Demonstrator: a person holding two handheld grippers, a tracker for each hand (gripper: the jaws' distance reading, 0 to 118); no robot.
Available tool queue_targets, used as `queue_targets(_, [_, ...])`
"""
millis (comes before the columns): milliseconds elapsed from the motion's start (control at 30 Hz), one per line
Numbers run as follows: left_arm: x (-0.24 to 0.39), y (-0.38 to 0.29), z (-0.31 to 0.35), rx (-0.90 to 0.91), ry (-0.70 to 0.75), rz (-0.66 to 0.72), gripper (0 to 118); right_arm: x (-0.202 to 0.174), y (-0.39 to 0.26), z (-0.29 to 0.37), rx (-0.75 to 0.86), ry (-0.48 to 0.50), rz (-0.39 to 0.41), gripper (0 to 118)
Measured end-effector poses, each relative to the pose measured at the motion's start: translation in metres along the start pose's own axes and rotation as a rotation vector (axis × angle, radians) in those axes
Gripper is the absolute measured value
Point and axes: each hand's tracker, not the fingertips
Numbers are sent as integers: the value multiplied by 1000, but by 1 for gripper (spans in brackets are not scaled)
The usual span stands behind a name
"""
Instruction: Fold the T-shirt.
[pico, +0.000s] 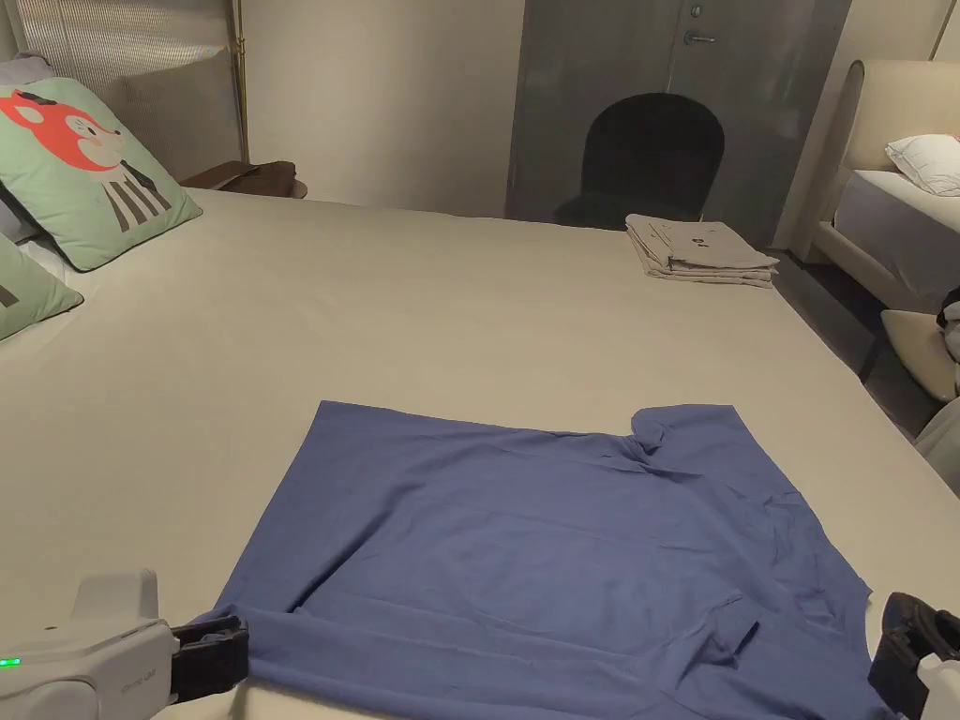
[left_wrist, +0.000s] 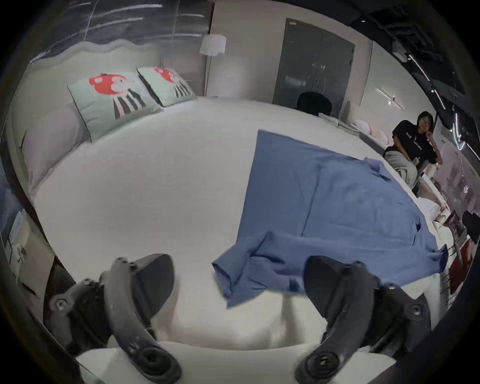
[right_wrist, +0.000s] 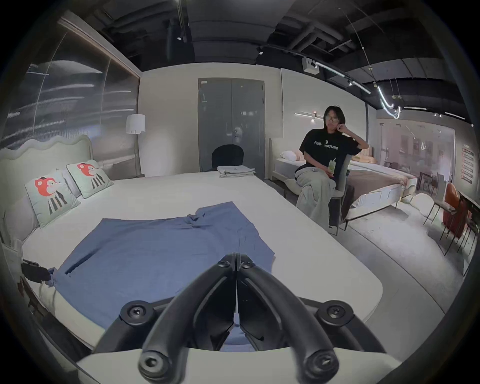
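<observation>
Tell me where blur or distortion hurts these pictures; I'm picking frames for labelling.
Head view: sharp, dim, evenly lit blue T-shirt. Left gripper view: strong fisheye, dark corners, smeared near hem, bed sheet washed out. Right gripper view: fisheye bends the bed edge; right gripper crisp.

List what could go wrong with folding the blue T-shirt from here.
1. The left gripper stands open at the hem corner of the blue T-shirt, so a lift now could leave that corner behind and skew the fold.
2. The shirt's near edge hangs past the edge of the bed; a pull toward the person could drag it off.
3. The right gripper is shut; whether it pinches cloth is unclear.
</observation>
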Motion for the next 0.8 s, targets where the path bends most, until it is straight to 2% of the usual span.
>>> queue_targets(67, [4, -1, -6, -12, -7, -5, 70, 2, -8, -5, -21, 2, 0, 0])
queue_targets(167, [6, -1, -14, -49, -11, 1, 63, 4, -13, -10, -51, -7, 1, 0])
queue_targets(267, [9, -2, -9, -25, -35, 11, 30, 11, -17, -12, -111, -7, 14, 0])
queue_targets(300, [10, -1, -7, -15, -39, 12, 8, 14, -20, -15, -149, -3, 20, 3])
queue_targets(333, [11, 0, -5, -8, -57, 29, 8, 13, -19, -13, -186, -6, 24, 20])
queue_targets(367, [10, 0, -5, -10, -47, 29, 8, 17, -23, -16, -226, -5, 30, 53])
queue_targets(400, [12, 1, -3, -3, -40, 23, 8, 21, -28, -19, -267, -5, 37, 96])
queue_targets(433, [12, 0, -2, 5, -37, 16, 8, 27, -35, -20, -292, -19, 42, 112])
queue_targets(567, [13, 3, 0, 5, -35, 9, 8, 44, -58, -25, -386, -29, 85, 109])
queue_targets(600, [13, 3, 0, 6, -36, 8, 8, 45, -62, -24, -404, -17, 76, 104])
queue_targets(667, [14, 3, 0, 6, -30, -2, 8, 49, -69, -27, -437, 4, 50, 82])
queue_targets(700, [14, 3, 0, 5, -28, -5, 8, 50, -71, -28, -445, 12, 45, 60])
queue_targets(767, [16, 3, 0, 5, -25, -8, 8, 51, -79, -34, -457, 11, 43, 40])
queue_targets(800, [17, 3, 0, 4, -24, -8, 8, 50, -80, -34, -453, 21, 45, 25])
